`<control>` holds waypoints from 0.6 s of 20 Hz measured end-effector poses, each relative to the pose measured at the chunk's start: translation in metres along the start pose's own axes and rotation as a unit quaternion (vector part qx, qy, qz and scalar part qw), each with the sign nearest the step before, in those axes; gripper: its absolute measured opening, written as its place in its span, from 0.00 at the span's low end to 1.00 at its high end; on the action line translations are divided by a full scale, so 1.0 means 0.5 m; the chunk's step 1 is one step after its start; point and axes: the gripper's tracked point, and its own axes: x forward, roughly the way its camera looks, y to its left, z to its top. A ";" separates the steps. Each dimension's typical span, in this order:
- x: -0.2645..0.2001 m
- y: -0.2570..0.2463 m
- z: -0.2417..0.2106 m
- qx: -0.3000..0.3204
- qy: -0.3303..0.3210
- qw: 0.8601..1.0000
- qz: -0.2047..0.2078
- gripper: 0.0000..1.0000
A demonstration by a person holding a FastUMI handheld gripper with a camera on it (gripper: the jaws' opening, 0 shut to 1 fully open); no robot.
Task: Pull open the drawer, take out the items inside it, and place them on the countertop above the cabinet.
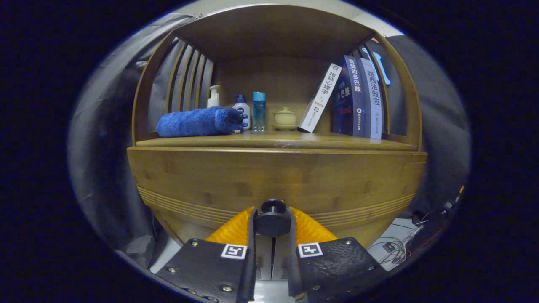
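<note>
Wooden drawer front (276,176) faces the tongs (272,225), which are clamped on its black knob (273,216) dead ahead, the pull lying straight back toward the holder.

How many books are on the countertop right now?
3, all at the countertop right end: a white book leaning right of the lidded cup, then a dark blue book and a pale book. More may hide behind them.
</note>
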 end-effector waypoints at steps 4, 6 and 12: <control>-0.037 0.001 -0.007 -0.003 0.000 1.000 0.002 0.30; -0.062 0.004 -0.012 -0.003 0.006 1.000 0.008 0.30; -0.169 0.005 -0.034 -0.010 0.012 1.000 -0.003 0.30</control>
